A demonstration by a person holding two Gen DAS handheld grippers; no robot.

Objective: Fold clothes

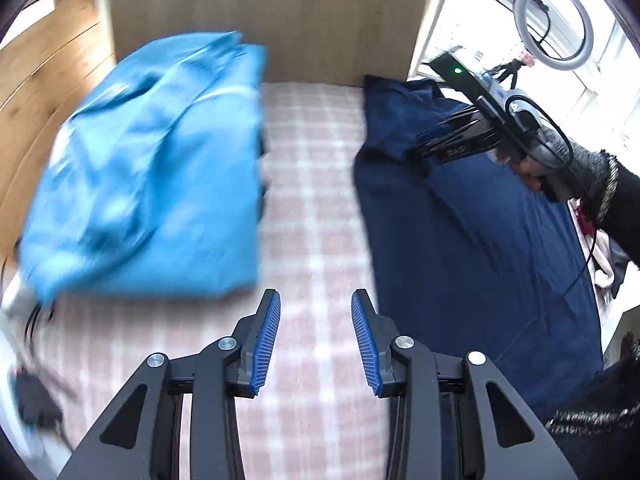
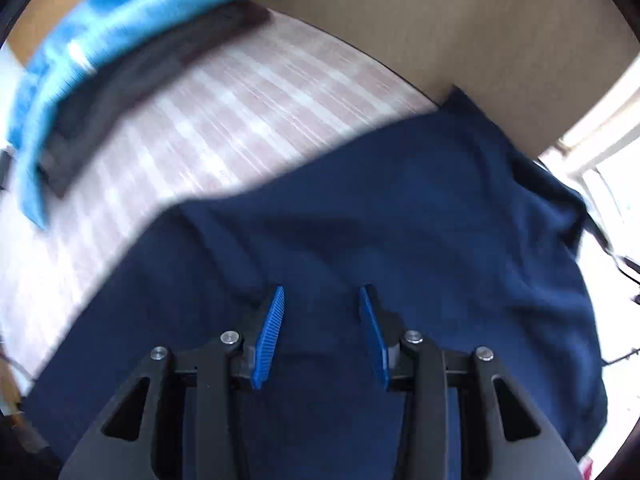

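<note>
Left gripper (image 1: 316,336) stands wide open, nothing between its blue pads, hovering over the bare strip of pink-checked bedcover (image 1: 312,184). Taking that strip as landmark and going left to right: left of it lies a light blue garment (image 1: 144,168), motion-blurred, looking like a compact folded block with a straight edge against the strip. Right wrist view shows something dark under it, probably another folded piece; too blurred to name. Judgement: that side serves as the stack of folded items, kept clear of the work area.

Right of the strip lies the navy garment (image 1: 472,240), spread fairly flat with a few creases, its top edge near the wooden headboard (image 1: 272,20). It seems laid out flat so its edges can be reached for a fold. Which way it lies, and whether it is already folded once, cannot be told.

Right gripper (image 2: 322,334) is also wide open and empty, pads above the navy cloth, not pinching it. In the left wrist view the right gripper sits over the navy garment's upper part, held by a hand (image 1: 536,176) in a dark sleeve, likely positioned for an edge or corner.

Far right of the strip, past the navy garment, a ring light (image 1: 554,26) stands at the bright window.

The scene fits either a navy piece awaiting folding or one just smoothed between folds.
</note>
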